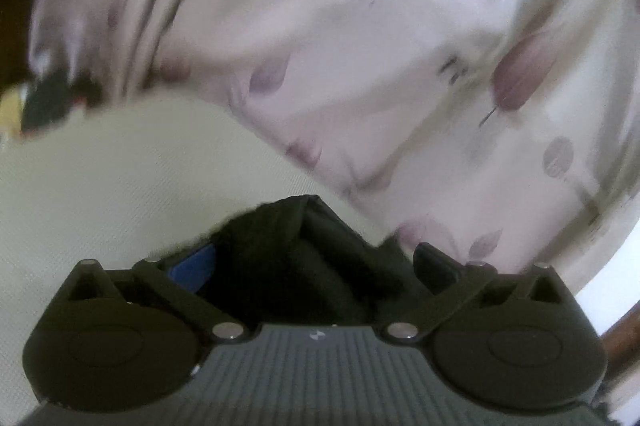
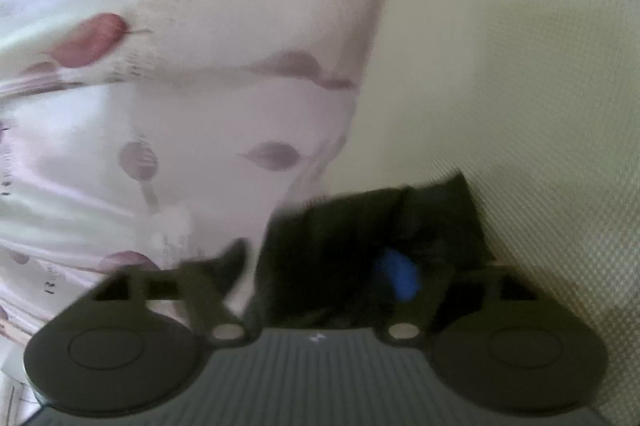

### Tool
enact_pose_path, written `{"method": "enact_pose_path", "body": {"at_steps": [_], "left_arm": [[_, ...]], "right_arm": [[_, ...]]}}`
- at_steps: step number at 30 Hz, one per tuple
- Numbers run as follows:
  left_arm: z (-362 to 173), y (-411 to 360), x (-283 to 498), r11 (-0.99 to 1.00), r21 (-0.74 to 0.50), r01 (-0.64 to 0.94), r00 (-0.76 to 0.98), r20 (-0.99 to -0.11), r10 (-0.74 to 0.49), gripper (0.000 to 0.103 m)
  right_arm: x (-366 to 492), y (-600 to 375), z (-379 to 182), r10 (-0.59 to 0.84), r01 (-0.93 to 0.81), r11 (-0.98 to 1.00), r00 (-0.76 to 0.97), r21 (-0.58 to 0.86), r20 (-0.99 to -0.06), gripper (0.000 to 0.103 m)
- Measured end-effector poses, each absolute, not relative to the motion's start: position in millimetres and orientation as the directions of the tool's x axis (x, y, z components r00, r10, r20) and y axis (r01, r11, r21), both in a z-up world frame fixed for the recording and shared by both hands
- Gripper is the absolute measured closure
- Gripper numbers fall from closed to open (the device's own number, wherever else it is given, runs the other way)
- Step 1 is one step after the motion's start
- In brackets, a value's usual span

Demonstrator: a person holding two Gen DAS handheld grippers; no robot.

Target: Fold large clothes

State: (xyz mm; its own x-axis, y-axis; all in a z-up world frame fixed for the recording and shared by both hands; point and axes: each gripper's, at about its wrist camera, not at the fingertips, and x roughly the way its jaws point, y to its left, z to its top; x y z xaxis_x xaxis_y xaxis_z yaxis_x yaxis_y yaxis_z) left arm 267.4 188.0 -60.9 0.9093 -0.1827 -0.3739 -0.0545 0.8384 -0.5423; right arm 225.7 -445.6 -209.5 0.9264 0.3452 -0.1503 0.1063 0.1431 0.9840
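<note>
A black garment (image 1: pixel 288 226) lies bunched on a cream surface, close in front of both cameras. In the left wrist view my left gripper (image 1: pixel 316 258) stands open wide. The black cloth sits loosely between its blue pad (image 1: pixel 196 266) and its black finger (image 1: pixel 436 262), which stands clear of the cloth. In the right wrist view, which is blurred, my right gripper (image 2: pixel 320 262) is also open. A fold of the black garment (image 2: pixel 360 218) lies between its fingers, beside the blue pad (image 2: pixel 400 274). Neither gripper pinches the cloth.
A white fabric printed with purple leaves (image 1: pixel 360 46) (image 2: pixel 180 106) drapes across the cream textured surface (image 1: pixel 100 186) (image 2: pixel 520 86) just beyond the garment. Dark clutter (image 1: pixel 48 98) shows at the far left. A brown wooden piece (image 1: pixel 624 342) is at the lower right.
</note>
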Motion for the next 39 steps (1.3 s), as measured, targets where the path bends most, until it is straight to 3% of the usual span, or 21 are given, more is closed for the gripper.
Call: {"method": "enact_pose_path", "body": {"at_steps": [1,5,7,9,10,11,12,14,15,20,24,27,32,39], "left_arm": [[-54.5,185.7,263.8,0.858,-0.511,-0.051,0.915,-0.368,-0.164,0.000],[-39.5,174.8,247.0,0.897,-0.442,-0.014,0.923,-0.351,-0.159,0.000],[-36.0,166.0,239.1,0.918,-0.396,0.008,0.924,-0.347,-0.158,0.000],[-35.1,150.8,236.0,0.940,-0.338,0.038,0.917,-0.362,-0.167,0.008],[-34.9,140.0,237.2,0.956,-0.289,0.038,0.913,-0.380,-0.151,0.013],[-35.1,129.5,239.8,0.969,-0.244,0.046,0.908,-0.394,-0.142,0.024],[-36.5,120.8,243.5,0.976,-0.211,0.059,0.902,-0.407,-0.143,0.037],[-41.7,102.5,254.9,0.982,-0.169,0.087,0.880,-0.450,-0.155,0.056],[-44.5,94.4,262.0,0.980,-0.167,0.111,0.867,-0.466,-0.178,0.058],[-65.4,64.8,299.5,0.984,-0.118,0.134,0.869,-0.464,-0.174,0.058],[-89.0,60.8,335.0,0.990,-0.106,0.094,0.820,-0.556,-0.137,0.055],[-104.1,61.1,351.1,0.993,-0.098,0.061,0.794,-0.599,-0.108,0.052],[-123.2,70.7,363.6,0.987,-0.163,0.011,0.771,-0.627,-0.112,0.051],[-140.0,57.4,364.5,0.995,-0.095,0.007,0.795,-0.603,-0.063,0.051]], "right_arm": [[222.1,-447.4,-205.0,0.326,0.086,0.137,0.937,0.987,-0.127,0.006],[203.2,-454.1,-179.7,0.292,0.024,0.171,0.954,0.985,-0.074,0.006],[195.3,-444.5,-153.8,0.296,0.006,0.348,0.948,0.937,-0.116,0.007],[193.1,-423.9,-126.5,0.286,0.018,0.576,0.932,0.817,-0.222,0.009],[195.4,-410.3,-114.9,0.274,0.022,0.680,0.919,0.733,-0.283,0.020],[198.6,-400.2,-107.8,0.267,0.018,0.741,0.909,0.671,-0.319,0.041],[204.5,-390.1,-102.1,0.264,0.016,0.788,0.894,0.615,-0.361,0.049],[221.6,-375.9,-98.1,0.264,0.021,0.829,0.866,0.559,-0.424,0.054],[228.5,-370.0,-98.0,0.258,0.019,0.846,0.860,0.533,-0.440,0.054],[273.3,-341.9,-110.8,0.157,0.060,0.931,0.823,0.359,-0.547,0.054],[294.8,-338.5,-132.6,0.107,0.089,0.953,0.793,0.288,-0.600,0.055],[307.5,-343.7,-152.8,0.115,0.128,0.941,0.751,0.314,-0.651,0.057],[314.6,-336.9,-170.2,0.069,0.151,0.955,0.723,0.255,-0.687,0.057],[310.1,-323.6,-180.5,0.003,0.149,0.975,0.739,0.167,-0.674,0.057]]}}
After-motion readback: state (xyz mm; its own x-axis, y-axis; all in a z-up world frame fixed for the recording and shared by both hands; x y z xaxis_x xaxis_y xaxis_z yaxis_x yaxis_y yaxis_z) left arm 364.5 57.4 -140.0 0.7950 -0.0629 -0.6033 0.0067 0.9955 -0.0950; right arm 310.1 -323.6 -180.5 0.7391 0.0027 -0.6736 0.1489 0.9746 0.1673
